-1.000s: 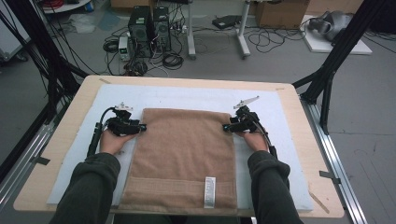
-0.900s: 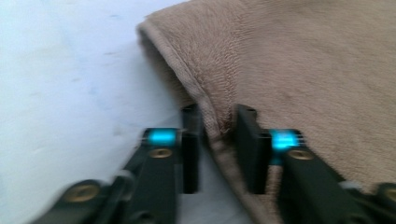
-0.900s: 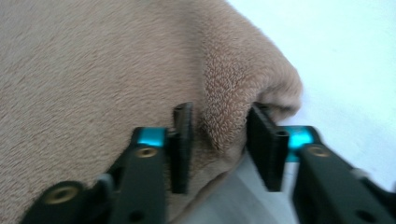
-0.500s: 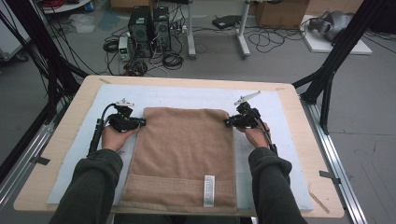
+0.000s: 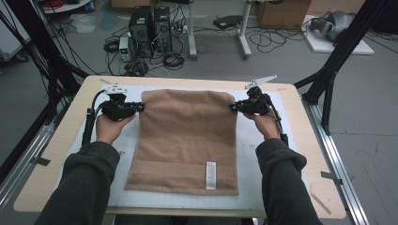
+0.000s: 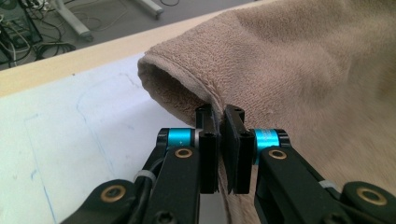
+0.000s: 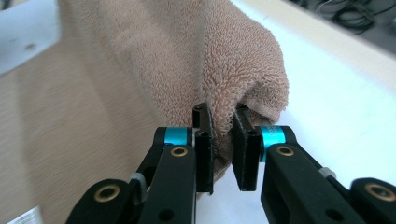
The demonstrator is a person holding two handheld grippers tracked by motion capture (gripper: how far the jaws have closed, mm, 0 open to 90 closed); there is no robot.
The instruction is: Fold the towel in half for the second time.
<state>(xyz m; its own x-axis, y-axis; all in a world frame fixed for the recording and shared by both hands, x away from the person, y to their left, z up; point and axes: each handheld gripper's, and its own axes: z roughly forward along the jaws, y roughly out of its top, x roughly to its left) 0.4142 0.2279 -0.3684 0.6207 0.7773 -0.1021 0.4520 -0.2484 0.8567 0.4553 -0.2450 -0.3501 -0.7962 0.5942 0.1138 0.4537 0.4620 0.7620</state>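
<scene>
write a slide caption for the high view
Left tool and right tool each pinch a far corner of the brown towel over the table.

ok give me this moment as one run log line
left gripper: shut on towel far left corner | right gripper: shut on far right corner | far edge raised off mat | label end flat

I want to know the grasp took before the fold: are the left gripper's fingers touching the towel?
Touching. The left gripper view shows the fingers of the left gripper pinching the edge of the towel.
</scene>
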